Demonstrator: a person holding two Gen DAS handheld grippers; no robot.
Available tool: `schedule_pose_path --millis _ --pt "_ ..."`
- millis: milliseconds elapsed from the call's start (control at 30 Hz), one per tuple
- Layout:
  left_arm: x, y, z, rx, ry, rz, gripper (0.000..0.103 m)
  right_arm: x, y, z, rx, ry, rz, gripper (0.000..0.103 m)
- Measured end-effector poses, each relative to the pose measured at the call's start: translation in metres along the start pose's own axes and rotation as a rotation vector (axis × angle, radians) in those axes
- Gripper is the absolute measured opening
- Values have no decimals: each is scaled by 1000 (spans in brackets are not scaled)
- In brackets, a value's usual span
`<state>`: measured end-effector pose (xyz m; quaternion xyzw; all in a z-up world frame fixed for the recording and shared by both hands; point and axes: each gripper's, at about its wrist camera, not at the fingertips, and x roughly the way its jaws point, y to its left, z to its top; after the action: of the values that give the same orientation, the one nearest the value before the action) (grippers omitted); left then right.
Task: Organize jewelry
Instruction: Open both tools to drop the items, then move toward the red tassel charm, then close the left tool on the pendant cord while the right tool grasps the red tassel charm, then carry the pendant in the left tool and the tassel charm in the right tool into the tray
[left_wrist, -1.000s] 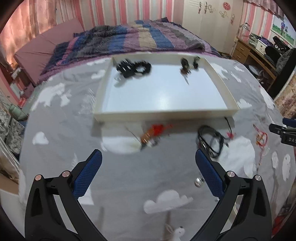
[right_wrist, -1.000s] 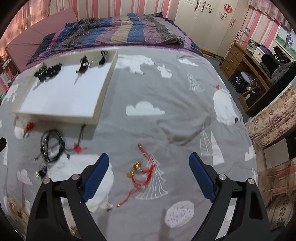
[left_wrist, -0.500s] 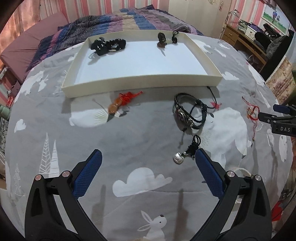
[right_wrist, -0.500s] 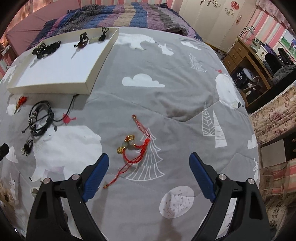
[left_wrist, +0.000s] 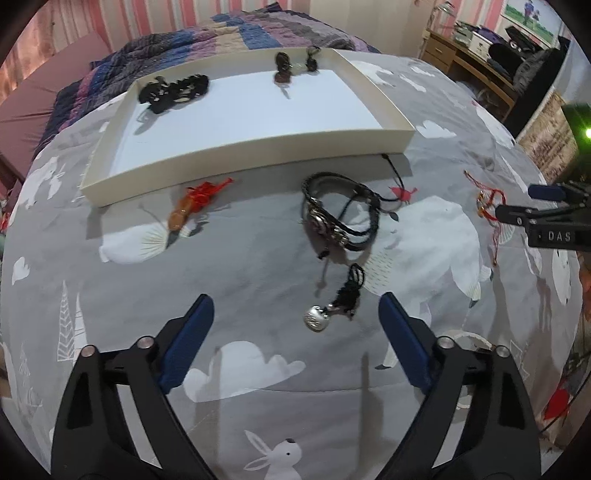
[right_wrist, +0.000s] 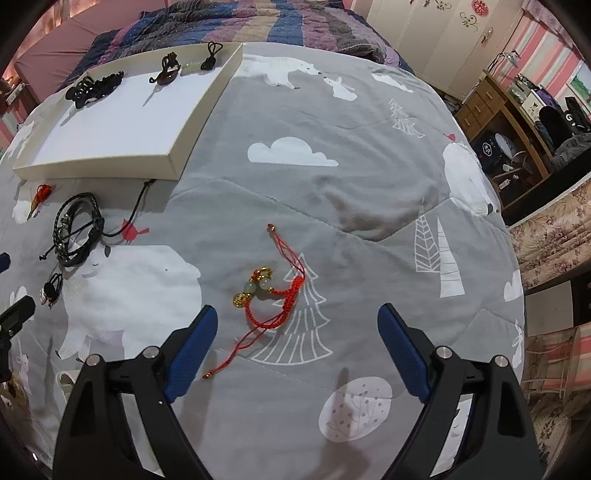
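Over bedspread (left_wrist: 258, 280), left gripper (left_wrist: 295, 314) closing, empty.

The letters "DAS" stand in pale print on the black body of the right gripper (left_wrist: 554, 236), at the right edge of the left wrist view; the word runs on past the frame, so the rest cannot be read; a pale "G" mark shows on a dark thing (right_wrist: 572, 118) on the desk (right_wrist: 517, 122) in the right wrist view; no other text, number or sign is legible in either view.
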<state>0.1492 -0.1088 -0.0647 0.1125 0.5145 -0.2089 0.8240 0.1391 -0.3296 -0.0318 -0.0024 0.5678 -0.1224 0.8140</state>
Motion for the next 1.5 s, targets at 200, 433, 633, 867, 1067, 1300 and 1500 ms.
schedule_pose_path --millis 200,433,633,867,1067,1300,1500 --pt "5 -9 2 24 14 -22 79 4 -4 3 25 7 31 88" --pt "18 -19 3 50 47 -29 63 10 -2 4 27 24 53 78" --pt "26 -24 6 58 76 -39 51 22 -4 5 50 59 98 51" --pt "26 -27 9 75 82 -41 36 28 -3 9 52 68 134 33" --pt "26 -32 10 90 90 -34 16 31 -4 13 57 68 143 29" --pt "26 -29 11 77 96 -24 9 33 -4 14 36 68 127 20" --pt "23 -23 11 60 91 -23 9 25 0 11 39 51 111 12"
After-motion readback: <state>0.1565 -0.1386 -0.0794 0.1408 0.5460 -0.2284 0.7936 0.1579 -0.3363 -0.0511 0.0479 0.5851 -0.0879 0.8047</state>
